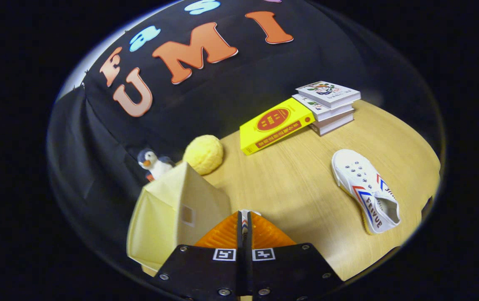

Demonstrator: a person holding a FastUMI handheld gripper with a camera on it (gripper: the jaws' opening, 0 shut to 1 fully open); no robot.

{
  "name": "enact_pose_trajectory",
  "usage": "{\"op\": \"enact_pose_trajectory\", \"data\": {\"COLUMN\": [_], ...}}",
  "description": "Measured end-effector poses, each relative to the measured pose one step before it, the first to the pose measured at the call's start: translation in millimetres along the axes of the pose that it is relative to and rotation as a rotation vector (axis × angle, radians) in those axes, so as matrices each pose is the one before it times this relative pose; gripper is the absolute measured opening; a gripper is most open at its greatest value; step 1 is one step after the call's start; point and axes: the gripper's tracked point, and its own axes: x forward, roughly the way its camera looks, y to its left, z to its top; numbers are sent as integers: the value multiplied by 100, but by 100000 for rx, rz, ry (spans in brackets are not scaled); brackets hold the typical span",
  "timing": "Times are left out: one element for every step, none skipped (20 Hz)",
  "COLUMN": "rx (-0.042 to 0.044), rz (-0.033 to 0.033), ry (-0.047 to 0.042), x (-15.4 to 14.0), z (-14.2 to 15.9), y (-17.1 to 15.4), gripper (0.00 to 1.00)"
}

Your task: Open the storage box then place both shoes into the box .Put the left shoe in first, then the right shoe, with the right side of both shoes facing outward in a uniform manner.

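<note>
Pinching a thin strip of white fabric with red and blue marks, the gripper (244, 217) has its two orange fingers (222, 236) drawn almost fully together, and the strip shows in the narrow slit at their tips. That strip looks like the edge of a shoe, though most of whatever is held lies hidden beneath the fingers, so which shoe it is cannot be told.

Just beside the fingers, on their left, stands the storage box (172, 213), pale yellow, with a panel rising to a peak that reads as its lid or flap raised. From this angle the inside of the box cannot be seen, so whether anything already sits in it is unknown.

Beyond the fingers, to the right and well apart from the box, a white canvas shoe (367, 190) lies on the wooden table (289, 184), its toe pointing away and its heel opening nearer the gripper, with red and blue stripes on its side.

Farther back, a fluffy yellow ball (204, 154) rests near the box's peak, with a small penguin toy (154, 164) to its left against the black cloth wall. A yellow book (275, 125) leans against a stack of books (327, 106) at the far side.

Judging from this, the box appears open, one shoe seems to be in hand near the box, and the other shoe has yet to be picked up.
</note>
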Motion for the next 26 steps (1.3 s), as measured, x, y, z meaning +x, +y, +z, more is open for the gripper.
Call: {"op": "enact_pose_trajectory", "data": {"rx": [-1770,3994,2435,-2082,-4258,-3650,-3731,-3823,-3221,-2984,-2180,-1059,11,-1516,-2448,-1750,-484,-455,-2003,-2375,-972,481,448,-670,210,483], "rz": [3751,5748,2423,-376,-1234,751,767,66,192,578,131,401,986,-1481,-2620,571,2272,2907,1045,-158,879,1964,1255,1349,1717,1406], "ry": [-667,2045,2289,1295,1348,-182,629,2083,558,-402,-359,-299,-1342,179,917,1440,2356,1694,1445,1267,2006,1736,2182,2568,-665,2226], "x": [158,-464,-143,-218,-19,-99,-192,-151,-224,-341,-215,-307,-182,-40,-27,230,152,224,289,313,365,453,340,172,-43,208], "z": [-385,-1038,-1118,-910,-928,-635,-564,-715,-322,-104,-174,-8,203,-35,-271,-351,-555,-338,-199,-355,-315,-289,-369,-480,444,-224], "y": [-879,489,-493,-1137,-794,230,289,6,18,-36,-203,-157,-43,-684,-899,-145,305,545,293,-240,102,403,252,32,69,71], "gripper": [0,0,0,0,0,0,1,1,1,1,1,1,5,10,17,23,31,33,38,39,39,40,40,40,39,38]}}
